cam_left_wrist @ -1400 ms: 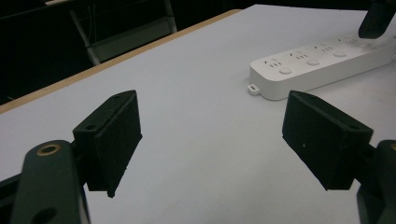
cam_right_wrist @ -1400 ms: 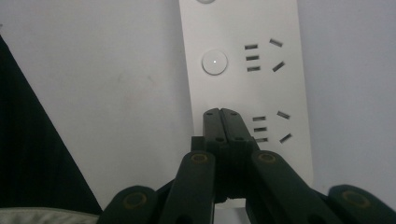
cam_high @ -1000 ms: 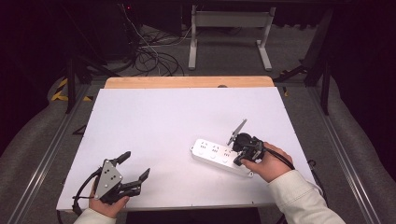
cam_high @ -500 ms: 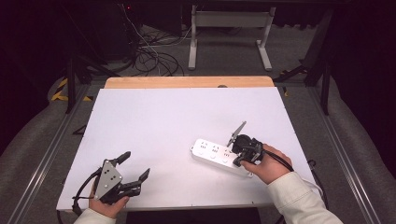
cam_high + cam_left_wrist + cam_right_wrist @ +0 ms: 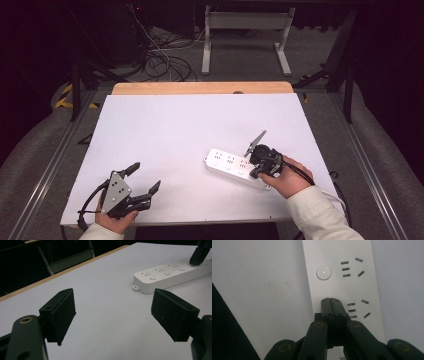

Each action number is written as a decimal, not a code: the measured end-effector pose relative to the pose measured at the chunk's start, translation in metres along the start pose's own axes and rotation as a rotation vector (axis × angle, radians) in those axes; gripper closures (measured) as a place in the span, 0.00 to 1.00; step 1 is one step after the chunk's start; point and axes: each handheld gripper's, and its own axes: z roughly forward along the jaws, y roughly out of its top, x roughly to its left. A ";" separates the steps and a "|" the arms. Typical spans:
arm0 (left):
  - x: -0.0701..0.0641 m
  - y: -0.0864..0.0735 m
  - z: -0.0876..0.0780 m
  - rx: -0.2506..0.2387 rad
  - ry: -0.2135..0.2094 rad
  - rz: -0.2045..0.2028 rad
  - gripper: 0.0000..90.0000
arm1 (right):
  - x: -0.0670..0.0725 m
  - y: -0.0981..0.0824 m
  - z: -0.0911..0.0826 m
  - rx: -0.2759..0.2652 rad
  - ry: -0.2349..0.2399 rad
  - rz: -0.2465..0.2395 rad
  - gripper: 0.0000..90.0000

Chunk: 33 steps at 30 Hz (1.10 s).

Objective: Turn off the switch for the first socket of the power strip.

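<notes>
A white power strip lies flat on the right half of the white table. It has round buttons beside its sockets. My right gripper is shut and points down, its tips pressed together on the strip's top, beside one socket's slots. Nothing is held between the jaws. The person's right hand holds it from behind. My left gripper stands open near the front left corner, jaws wide apart and empty. From there the strip lies well ahead.
The strip's white cable runs off the table's front right edge. A wooden edge borders the far side. Cables and a metal frame sit on the floor beyond.
The right gripper has sunk very slightly onto the power strip. The left gripper has not moved.
</notes>
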 end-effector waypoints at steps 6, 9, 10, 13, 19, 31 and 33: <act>0.000 0.000 0.000 0.001 -0.002 -0.006 0.22 | 0.000 0.000 0.000 0.000 -0.003 0.009 1.00; 0.000 0.000 0.001 0.001 -0.001 -0.004 0.22 | 0.000 -0.001 0.000 -0.008 0.002 0.016 1.00; 0.000 0.000 0.001 0.001 -0.002 -0.004 0.22 | 0.001 -0.001 0.000 -0.005 -0.004 0.012 1.00; 0.000 0.000 0.001 0.002 -0.002 -0.002 0.22 | 0.002 0.000 0.001 0.003 -0.013 0.011 1.00; 0.000 0.000 0.001 0.002 0.000 -0.003 0.22 | 0.002 -0.002 0.001 -0.007 -0.009 0.011 1.00; 0.000 0.000 0.000 0.000 0.003 -0.006 0.22 | 0.010 0.000 -0.036 -0.182 -0.033 -0.032 1.00; 0.000 0.000 0.000 0.001 0.002 -0.005 0.22 | 0.011 0.000 -0.040 -0.197 -0.039 -0.034 1.00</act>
